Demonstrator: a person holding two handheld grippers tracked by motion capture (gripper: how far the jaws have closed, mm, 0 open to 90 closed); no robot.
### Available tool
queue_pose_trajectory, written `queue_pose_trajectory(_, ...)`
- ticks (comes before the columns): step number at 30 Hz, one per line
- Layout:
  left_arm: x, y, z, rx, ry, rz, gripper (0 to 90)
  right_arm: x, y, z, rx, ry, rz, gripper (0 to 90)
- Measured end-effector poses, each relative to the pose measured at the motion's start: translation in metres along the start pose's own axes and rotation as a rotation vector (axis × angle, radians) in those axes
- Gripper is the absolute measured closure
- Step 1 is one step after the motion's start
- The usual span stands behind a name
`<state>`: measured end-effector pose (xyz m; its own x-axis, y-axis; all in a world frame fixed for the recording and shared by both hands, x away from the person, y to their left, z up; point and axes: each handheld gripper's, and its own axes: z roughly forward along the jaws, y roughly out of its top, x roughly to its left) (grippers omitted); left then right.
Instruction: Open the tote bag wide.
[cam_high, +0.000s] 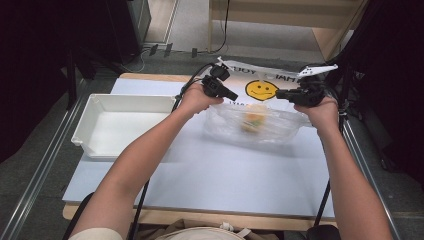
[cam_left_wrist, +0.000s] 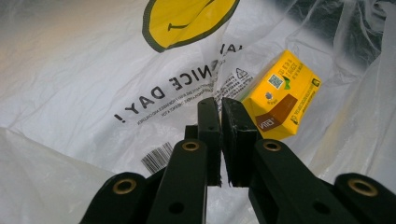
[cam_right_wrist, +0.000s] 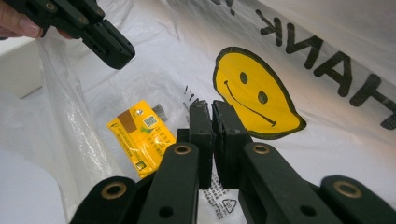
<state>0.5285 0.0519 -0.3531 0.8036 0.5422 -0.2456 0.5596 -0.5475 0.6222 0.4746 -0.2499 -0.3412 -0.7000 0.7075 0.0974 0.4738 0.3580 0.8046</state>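
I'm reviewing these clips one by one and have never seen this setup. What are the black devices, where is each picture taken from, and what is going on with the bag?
A person sits at a table and holds a hand tool with two black jaws in each hand: the left tongs and the right tongs. The high view looks down from above the person, whose forearms come in from the bottom. The other two pictures come from small cameras riding on the tongs, looking along their jaws.

Each pair of tongs is shut on the rim of a thin plastic bag printed with a yellow smiley face, and together they hold its mouth open. Inside the bag lies a yellow carton. To the left stands a white tray.
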Motion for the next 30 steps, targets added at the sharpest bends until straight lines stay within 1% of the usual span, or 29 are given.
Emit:
queue_pose_trajectory(3,0.000,-0.006,0.002,0.001,0.001,-0.012,86.9,0.000,-0.004,0.000,0.001,-0.007,0.004,89.7)
queue_pose_trajectory(7,0.000,-0.009,0.004,0.006,0.004,-0.013,86.8,0.001,-0.010,0.002,0.007,-0.011,0.015,89.7)
queue_pose_trajectory(8,0.001,-0.013,0.005,-0.009,0.003,-0.024,86.8,0.001,-0.012,0.002,0.008,-0.013,0.016,89.7)
queue_pose_trajectory(9,0.001,-0.014,0.006,-0.012,0.003,-0.033,86.8,0.001,-0.014,0.003,0.009,-0.013,0.022,89.7)
queue_pose_trajectory(12,0.002,-0.018,0.008,-0.012,0.006,-0.039,86.8,0.001,-0.018,0.004,0.008,-0.019,0.025,89.7)
queue_pose_trajectory(13,0.003,-0.020,0.010,-0.008,0.012,-0.043,86.8,0.001,-0.022,0.005,0.008,-0.023,0.034,89.6)
queue_pose_trajectory(16,0.003,-0.023,0.012,-0.016,0.016,-0.047,86.8,0.000,-0.026,0.007,0.009,-0.025,0.042,89.7)
queue_pose_trajectory(20,0.003,-0.027,0.018,-0.018,0.036,-0.055,86.6,-0.002,-0.034,0.013,0.022,-0.032,0.050,89.4)
queue_pose_trajectory(23,0.004,-0.031,0.023,-0.017,0.037,-0.065,86.2,-0.003,-0.039,0.016,0.024,-0.034,0.068,89.4)
queue_pose_trajectory(26,0.004,-0.033,0.026,-0.014,0.039,-0.066,85.6,-0.003,-0.045,0.020,0.028,-0.042,0.069,89.3)
queue_pose_trajectory(28,0.003,-0.035,0.028,-0.036,0.037,-0.071,85.7,-0.003,-0.047,0.020,0.027,-0.043,0.070,89.3)
queue_pose_trajectory(29,0.004,-0.037,0.029,-0.050,0.041,-0.068,86.0,-0.003,-0.050,0.022,0.020,-0.050,0.072,89.3)
queue_pose_trajectory(30,0.004,-0.037,0.029,-0.050,0.041,-0.068,86.1,-0.003,-0.050,0.022,0.020,-0.050,0.072,89.3)
